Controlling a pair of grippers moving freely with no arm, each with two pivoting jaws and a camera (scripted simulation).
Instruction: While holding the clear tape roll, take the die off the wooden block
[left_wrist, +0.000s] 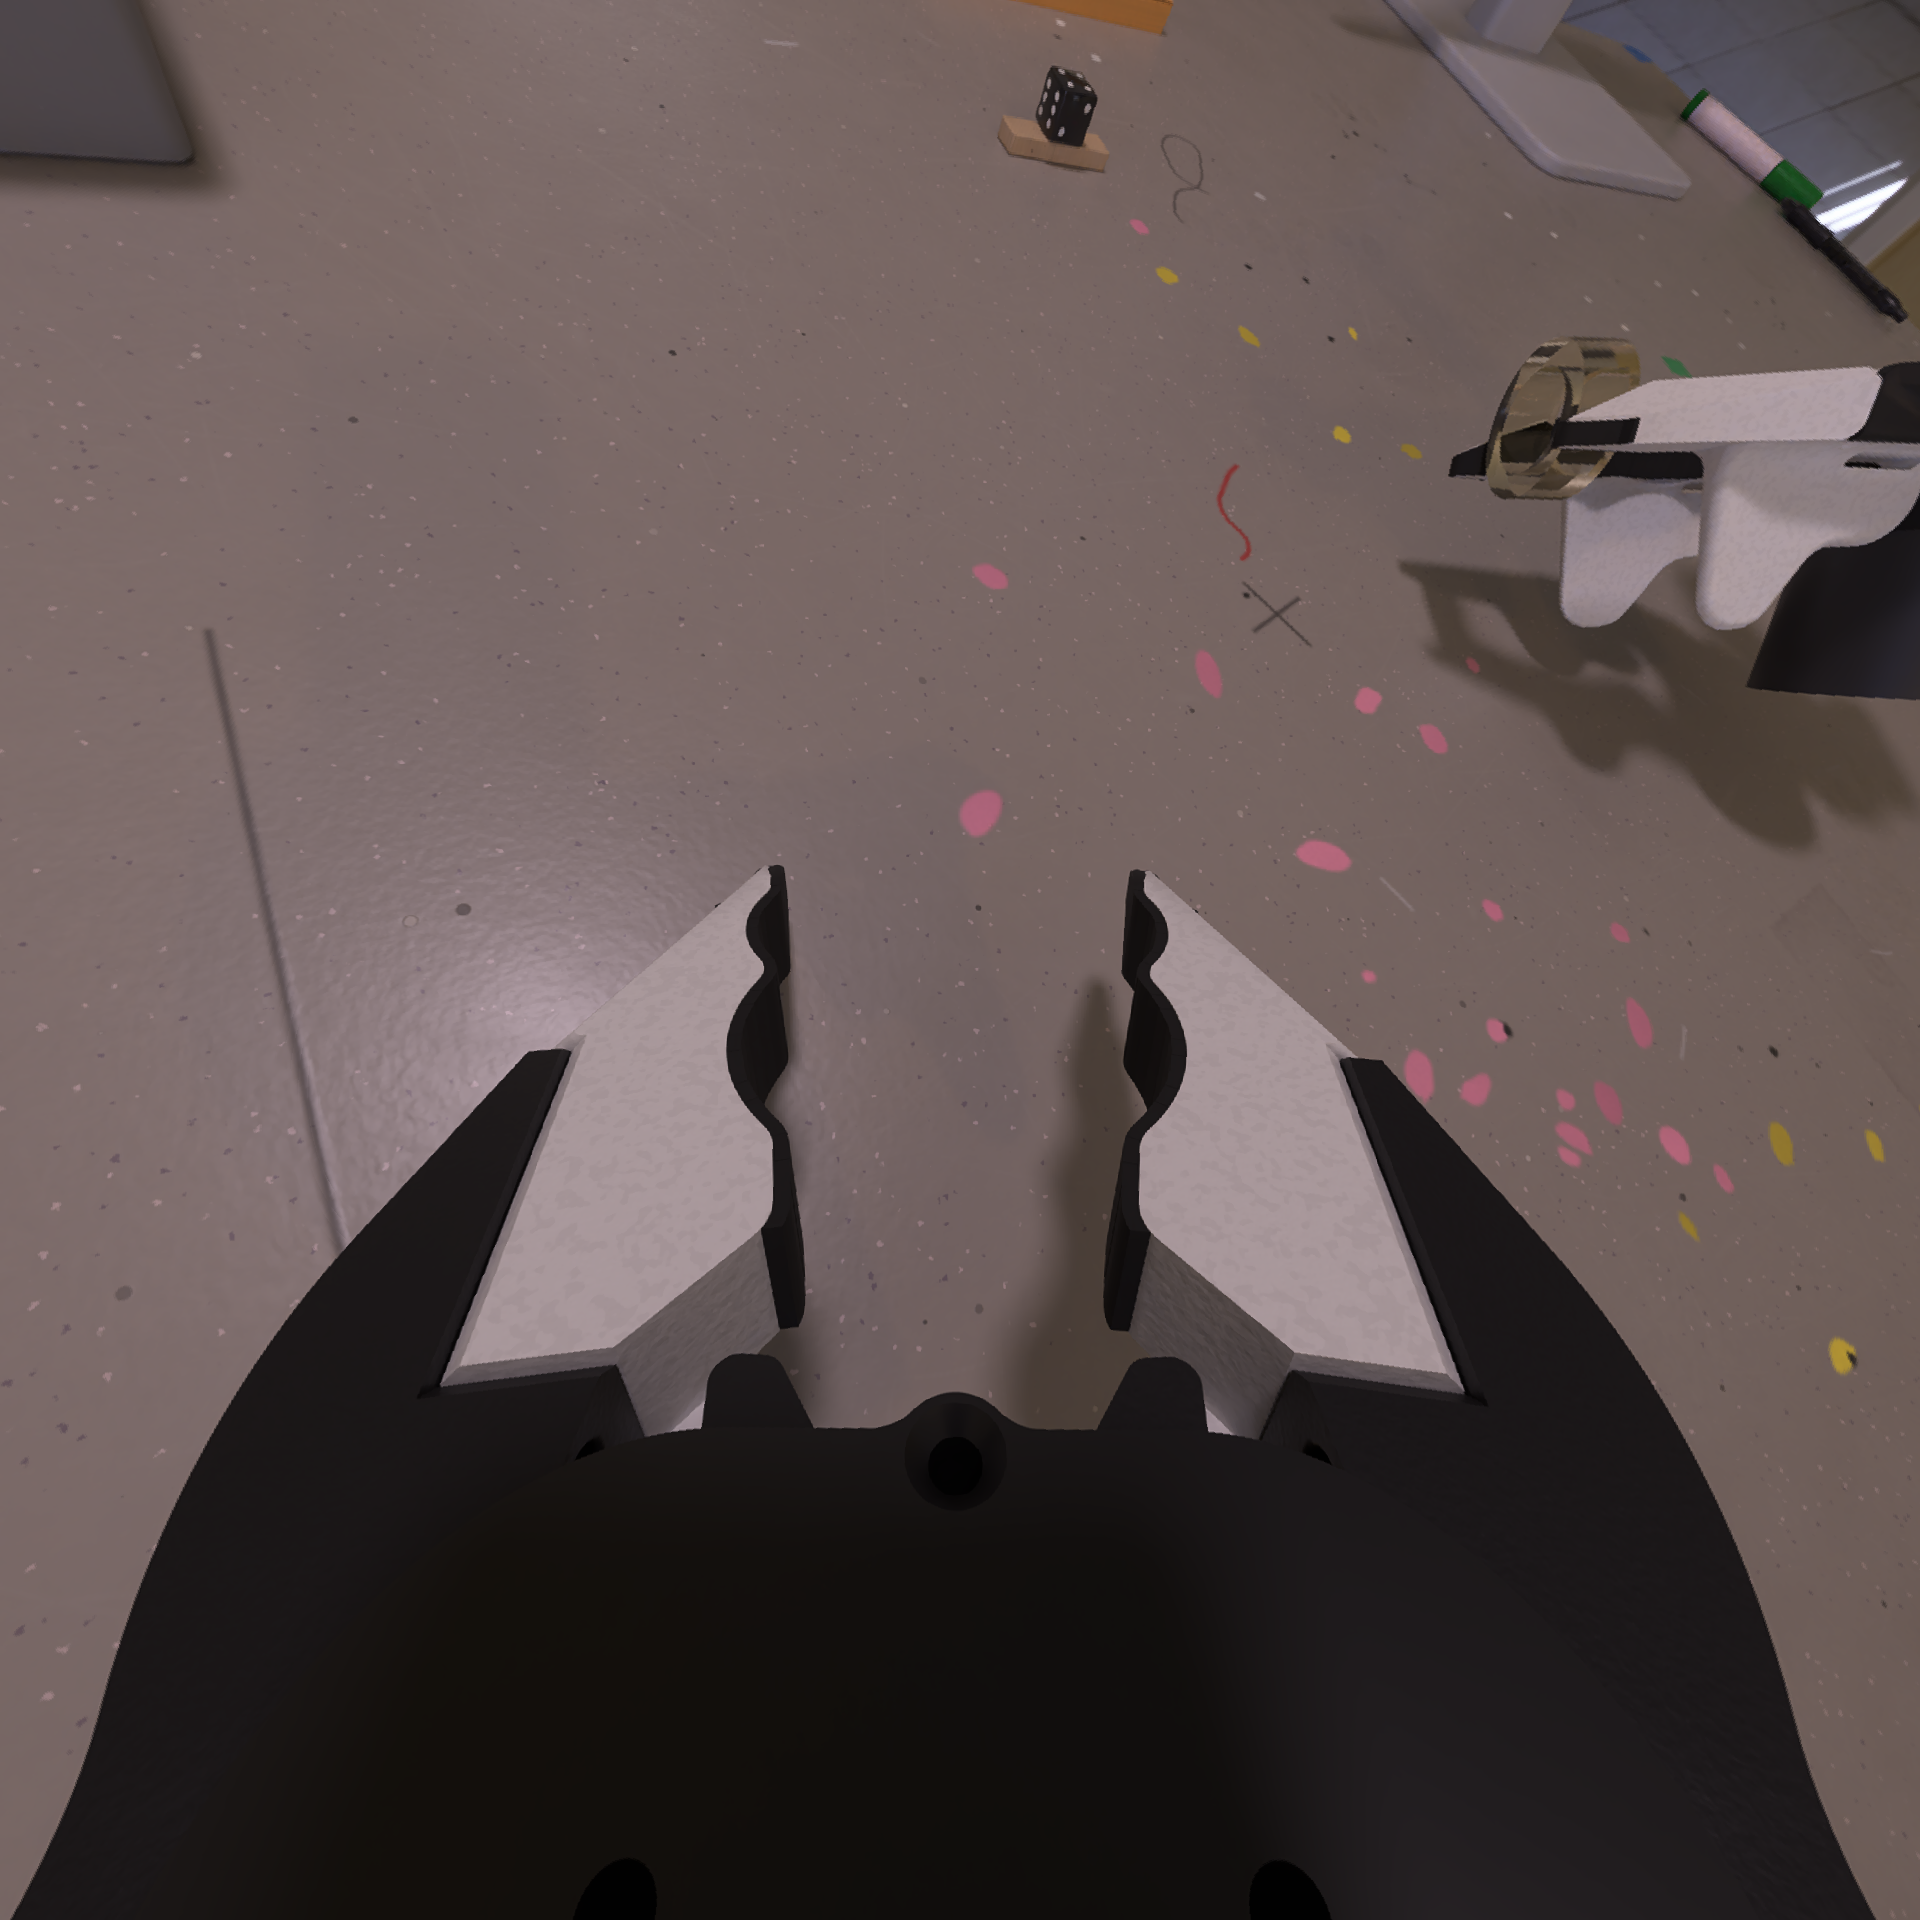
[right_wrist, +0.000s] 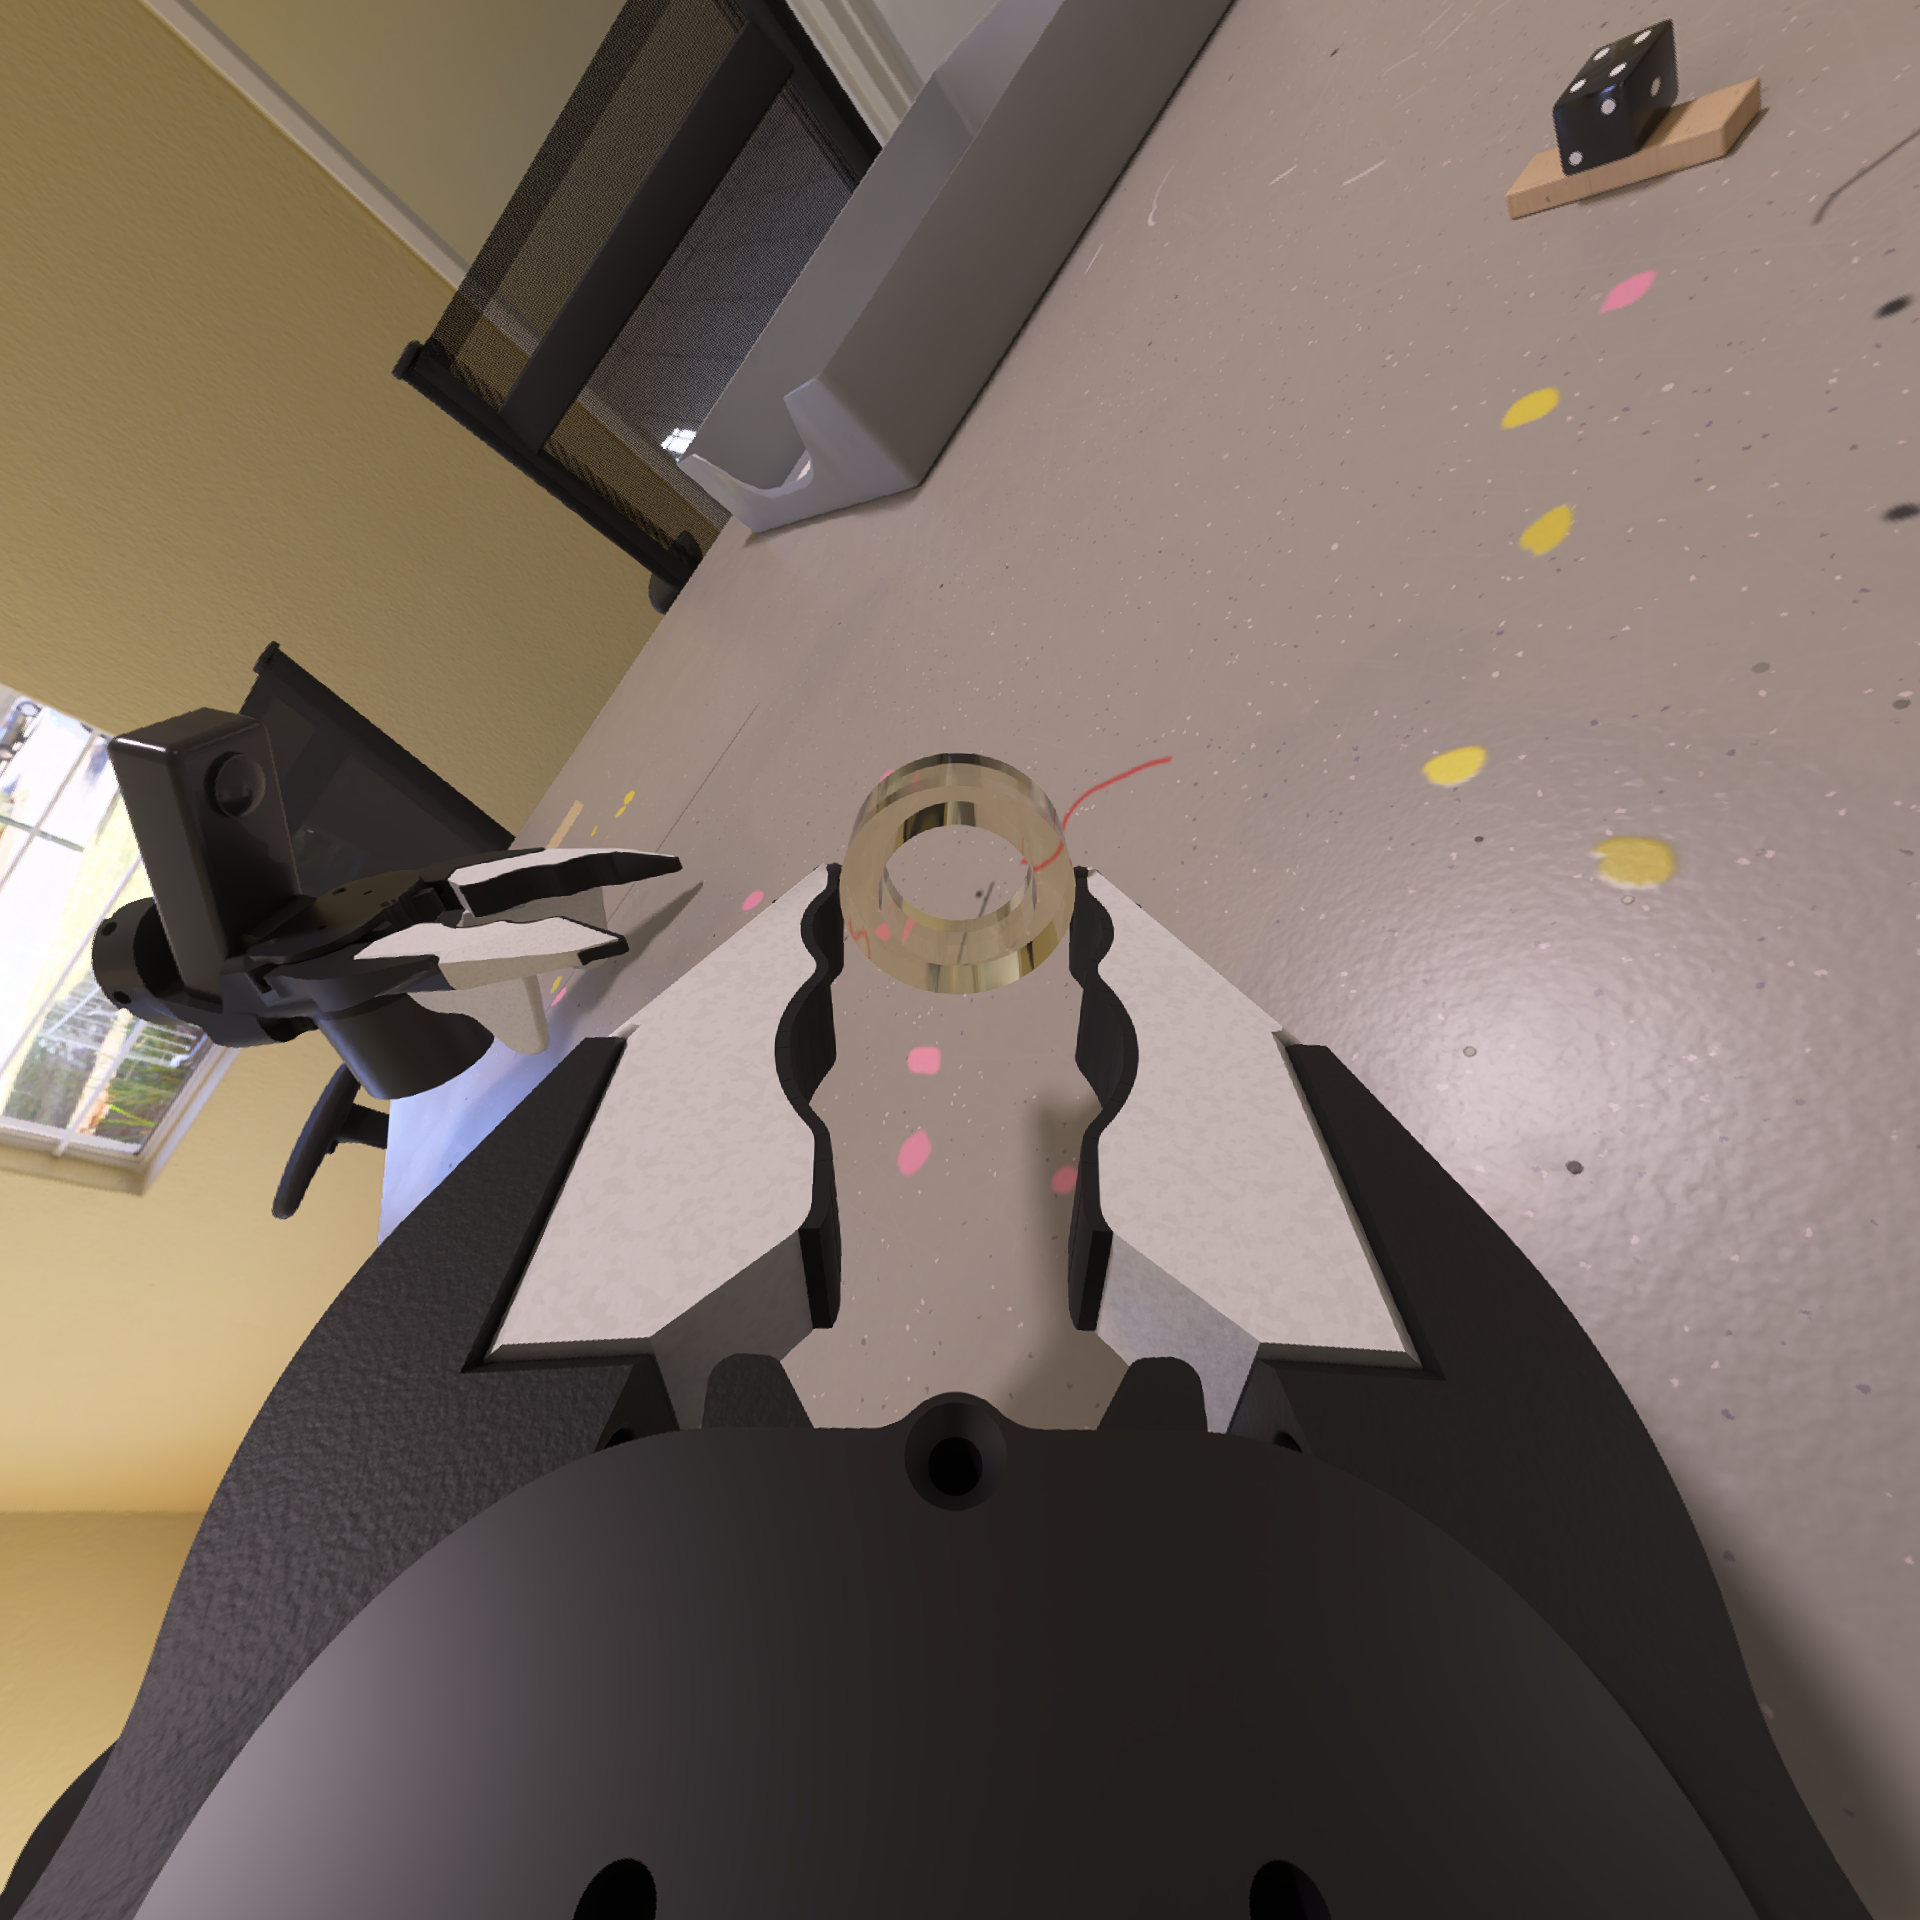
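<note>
A black die (left_wrist: 1066, 104) with white pips sits on a small wooden block (left_wrist: 1051, 145) far ahead on the grey speckled table; both also show in the right wrist view, the die (right_wrist: 1616, 96) on the block (right_wrist: 1652, 145) at the upper right. My left gripper (left_wrist: 956, 883) is open and empty above the table, well short of the die. My right gripper (right_wrist: 956, 883) is shut on the clear tape roll (right_wrist: 961, 875), held at the fingertips above the table. The left wrist view shows the right gripper (left_wrist: 1475, 462) with the roll (left_wrist: 1558, 416) at the right.
A white tray-like base (left_wrist: 1548, 104) and a green-capped marker (left_wrist: 1751, 145) lie at the far right. A grey slab (left_wrist: 83, 83) lies at the far left. Paint spots and pen marks dot the table. The left gripper (right_wrist: 623, 904) shows at the left of the right wrist view.
</note>
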